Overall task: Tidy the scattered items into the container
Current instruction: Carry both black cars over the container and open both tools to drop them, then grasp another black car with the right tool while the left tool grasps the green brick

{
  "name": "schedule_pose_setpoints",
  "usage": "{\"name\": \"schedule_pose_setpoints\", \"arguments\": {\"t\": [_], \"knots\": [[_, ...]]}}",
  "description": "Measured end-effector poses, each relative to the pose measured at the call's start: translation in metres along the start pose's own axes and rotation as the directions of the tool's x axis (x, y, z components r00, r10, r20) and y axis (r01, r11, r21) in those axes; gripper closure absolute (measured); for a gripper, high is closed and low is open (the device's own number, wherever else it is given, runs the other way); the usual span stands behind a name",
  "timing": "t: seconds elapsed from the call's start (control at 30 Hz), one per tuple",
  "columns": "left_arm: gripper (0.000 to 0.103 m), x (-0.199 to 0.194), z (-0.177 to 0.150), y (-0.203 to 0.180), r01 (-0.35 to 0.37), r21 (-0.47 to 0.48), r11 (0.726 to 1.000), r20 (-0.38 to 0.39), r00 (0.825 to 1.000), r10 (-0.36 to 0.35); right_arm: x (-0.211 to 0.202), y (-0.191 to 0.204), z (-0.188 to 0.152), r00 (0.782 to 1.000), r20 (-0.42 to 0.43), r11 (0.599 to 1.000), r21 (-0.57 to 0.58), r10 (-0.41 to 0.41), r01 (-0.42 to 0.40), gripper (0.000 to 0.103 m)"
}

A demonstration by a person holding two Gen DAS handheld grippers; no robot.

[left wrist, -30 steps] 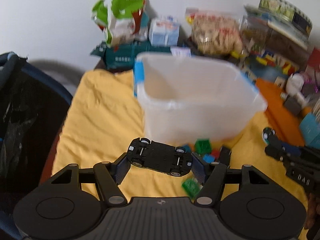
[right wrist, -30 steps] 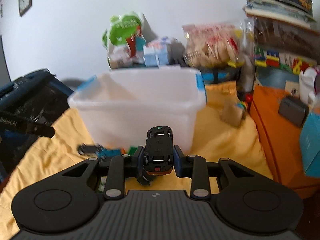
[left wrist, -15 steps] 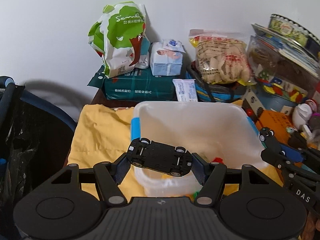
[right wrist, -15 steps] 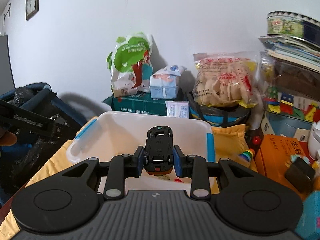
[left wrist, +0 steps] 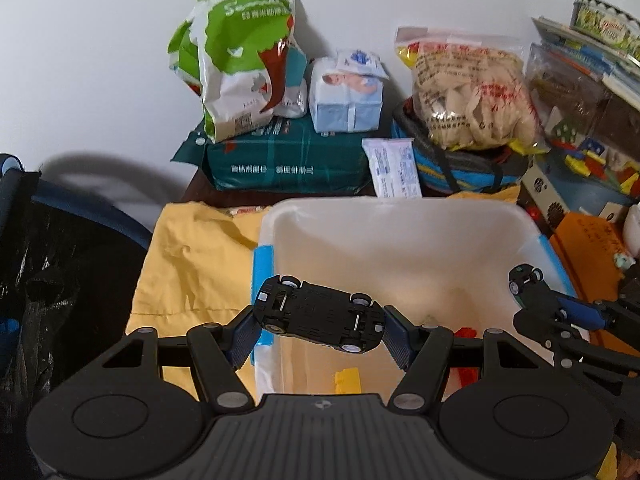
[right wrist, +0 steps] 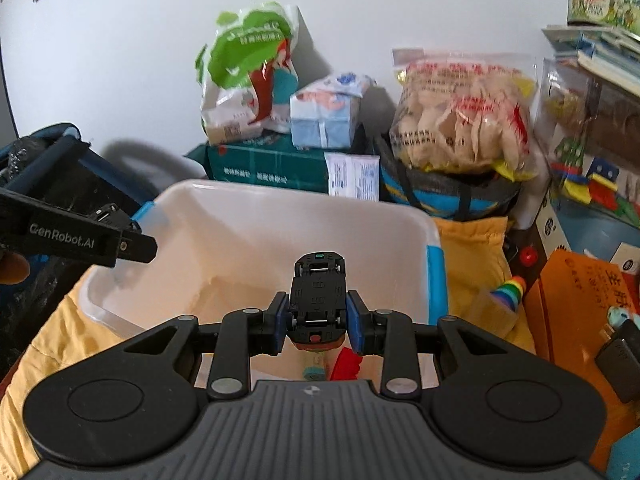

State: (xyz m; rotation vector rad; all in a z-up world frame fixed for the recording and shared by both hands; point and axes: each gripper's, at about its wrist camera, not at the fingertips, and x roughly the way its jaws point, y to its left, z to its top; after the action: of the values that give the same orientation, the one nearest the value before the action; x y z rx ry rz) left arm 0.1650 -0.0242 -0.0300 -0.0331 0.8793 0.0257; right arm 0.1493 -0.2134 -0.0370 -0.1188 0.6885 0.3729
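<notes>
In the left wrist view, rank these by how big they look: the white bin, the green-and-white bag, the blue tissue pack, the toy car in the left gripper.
1. White bin
2. Green-and-white bag
3. Toy car, though nearness to the camera inflates it
4. Blue tissue pack, looking close to the car in size, so the last two are unsure.

My two wrist fisheyes, each close behind its claw, angled down, both sharing the white container (left wrist: pixel 400 248) (right wrist: pixel 248 232) ahead.
</notes>
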Motion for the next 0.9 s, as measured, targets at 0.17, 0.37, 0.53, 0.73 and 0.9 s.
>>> {"name": "schedule_pose_setpoints", "arguments": {"t": [0.17, 0.37, 0.53, 0.73, 0.9], "knots": [[0.030, 0.013, 0.005, -0.004, -0.053, 0.039, 0.998, -0.034, 0.998, 0.054, 0.014, -0.004, 0.001, 0.999, -0.034, 1.000, -0.011, -0.025, 0.025, 0.054], [0.030, 0.009, 0.007, 0.003, -0.038, 0.020, 0.999, -0.023, 0.999, 0.039, 0.008, -0.006, 0.001, 1.000, -0.019, 1.000, -0.006, -0.020, 0.020, 0.052], [0.030, 0.003, 0.007, 0.007, -0.025, 0.009, 1.000, -0.010, 1.000, 0.025, -0.002, -0.004, 0.004, 1.000, 0.011, 1.000, -0.013, -0.012, 0.012, 0.052], [0.030, -0.041, -0.006, 0.014, 0.016, 0.029, 0.999, 0.089, 0.996, -0.018, -0.044, 0.000, -0.003, 0.993, 0.119, 1.000, -0.011, 0.021, -0.020, 0.049], [0.030, -0.074, -0.043, 0.022, 0.051, 0.041, 0.998, 0.127, 0.990, -0.056, -0.080, 0.010, -0.045, 0.986, 0.162, 0.999, -0.022, 0.032, -0.029, 0.030]]}}
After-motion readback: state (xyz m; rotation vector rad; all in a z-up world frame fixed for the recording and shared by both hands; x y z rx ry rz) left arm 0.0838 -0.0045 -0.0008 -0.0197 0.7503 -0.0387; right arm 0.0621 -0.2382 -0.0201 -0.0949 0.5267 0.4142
